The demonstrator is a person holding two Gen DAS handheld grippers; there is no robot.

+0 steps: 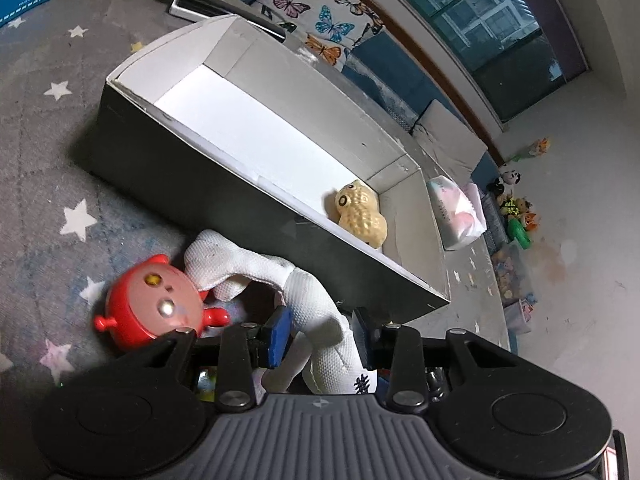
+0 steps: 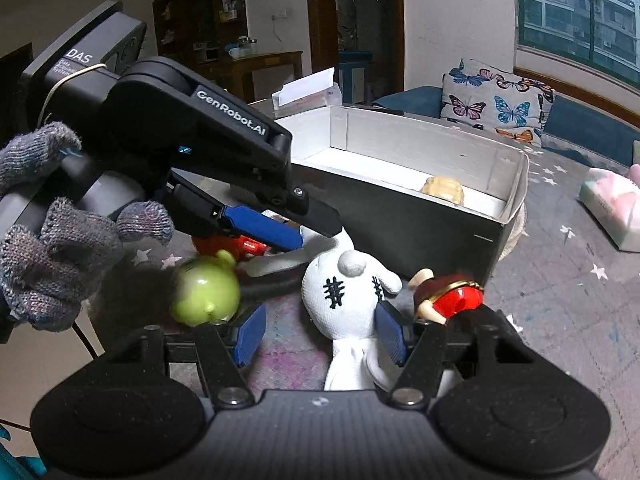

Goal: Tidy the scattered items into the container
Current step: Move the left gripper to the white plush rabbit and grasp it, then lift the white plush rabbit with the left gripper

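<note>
A white plush doll (image 1: 316, 296) with black stitched eyes lies on the carpet against the dark box (image 1: 208, 184). My left gripper (image 1: 320, 336) is shut on one of its long limbs, both blue pads against the fabric. In the right wrist view the left gripper (image 2: 316, 232) reaches in from the left over the doll (image 2: 344, 292). My right gripper (image 2: 320, 334) is open around the doll's head; only the right pad (image 2: 390, 334) is beside it. A red round toy (image 1: 156, 304), a green round toy (image 2: 204, 292) and a red-brown figure (image 2: 448, 296) lie close by. A yellow toy (image 1: 360, 216) sits inside the box.
A gloved hand (image 2: 60, 248) holds the left gripper. A tissue pack (image 1: 456, 212) lies beyond the box's right end. A butterfly cushion (image 1: 316, 12) and a blue seat are behind the box, with several small toys (image 1: 516, 208) on the floor at far right.
</note>
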